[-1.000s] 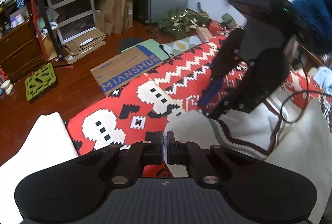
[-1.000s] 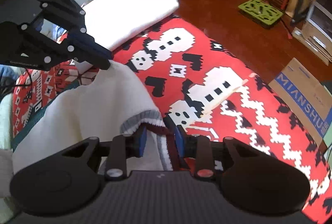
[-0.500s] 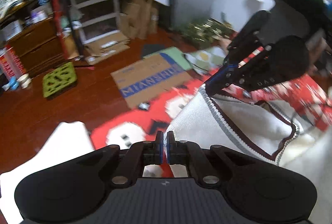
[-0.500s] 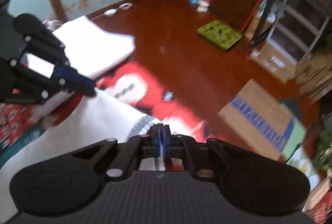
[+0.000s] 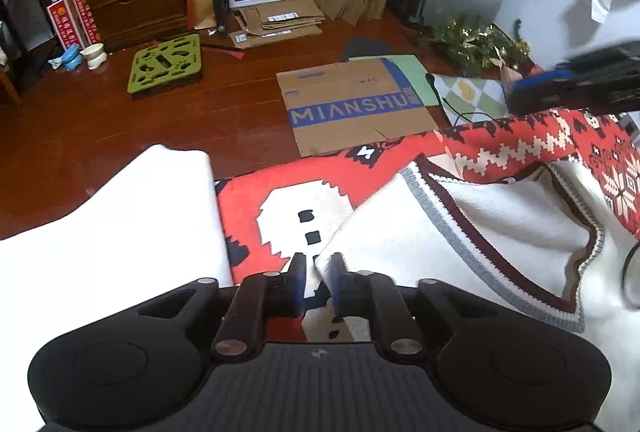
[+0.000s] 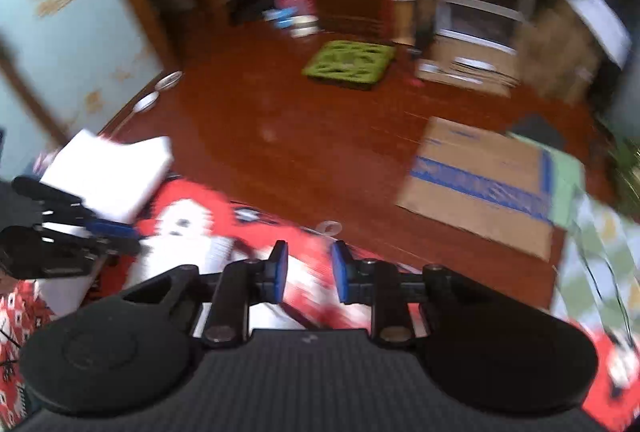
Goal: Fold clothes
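Here, in the left wrist view, the left gripper [image 5: 318, 282] stands with its jaws parted and nothing between them, at the near corner of the cream knit sweater [image 5: 500, 232], which lies on the red snowman-patterned blanket [image 5: 520, 140] with its grey-and-maroon ribbed V-neck [image 5: 452, 216] turned up; the soft, slack knit could slide or bunch on the blanket if tugged at one corner, spoiling any crease. In the blurred right wrist view, the right gripper [image 6: 308, 274] is likewise parted and empty above the blanket's far edge, beyond the sweater, with a flat folded white cloth [image 6: 112, 172] beside that blanket.
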Available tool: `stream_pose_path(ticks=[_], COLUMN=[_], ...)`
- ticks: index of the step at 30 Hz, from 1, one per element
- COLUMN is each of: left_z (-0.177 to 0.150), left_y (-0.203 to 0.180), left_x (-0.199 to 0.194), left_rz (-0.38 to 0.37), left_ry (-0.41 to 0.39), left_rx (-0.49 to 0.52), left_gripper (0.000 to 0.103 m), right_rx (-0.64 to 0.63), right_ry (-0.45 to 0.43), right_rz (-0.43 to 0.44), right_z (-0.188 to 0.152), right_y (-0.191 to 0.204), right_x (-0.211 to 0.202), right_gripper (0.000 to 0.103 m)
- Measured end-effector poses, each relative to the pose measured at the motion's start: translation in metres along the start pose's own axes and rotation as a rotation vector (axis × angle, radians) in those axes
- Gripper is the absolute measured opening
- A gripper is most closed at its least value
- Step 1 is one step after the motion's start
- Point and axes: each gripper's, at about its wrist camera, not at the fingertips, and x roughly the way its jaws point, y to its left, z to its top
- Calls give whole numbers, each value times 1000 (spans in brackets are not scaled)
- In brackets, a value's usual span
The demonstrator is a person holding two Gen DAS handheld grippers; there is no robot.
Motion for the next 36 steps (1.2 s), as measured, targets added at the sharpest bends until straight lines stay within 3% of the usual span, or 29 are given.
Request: stream_pose_path(ticks=[3, 7, 10, 15, 22, 29, 31, 32, 33, 36], left_z=[6, 27, 44, 69, 79, 75, 74, 74, 74, 73], left_y=[-12, -54, -87, -142, -216, -226, -225, -225, -225, -230], left_x=[-14, -5, 3, 20, 72, 87, 89, 89, 90, 86], left_rz=[15, -54, -110, -194, -237, -257, -260, -261, -263, -229], left_ry=[-34, -44, -50, -52, 10, 64, 70, 73, 77, 41], left_rx=[46, 114, 164, 259, 473, 563, 577, 584, 590, 637], left_gripper=[21, 27, 28, 31, 31, 32, 26, 18, 9, 5], right_rx=[149, 350, 397, 320, 140, 4, -24, -25, -30, -51], right_ry=[-32, -29, 13, 13, 0, 65, 62, 63, 63, 48], right_rz=[-98, -199, -243, -226, -159, -89, -92, -82, -89, -134], right_z=[-24, -74, -111, -131, -100, -101, -103, -104, -103, -99], right_y=[-52, -111, -134, -133, -122, -105, -99, -96, -94, -87], right_x=[-43, -86, -96, -86, -37, -8, -7, -6, -6, -6], right_gripper=[28, 29, 29, 29, 29, 29, 24, 8, 8, 7])
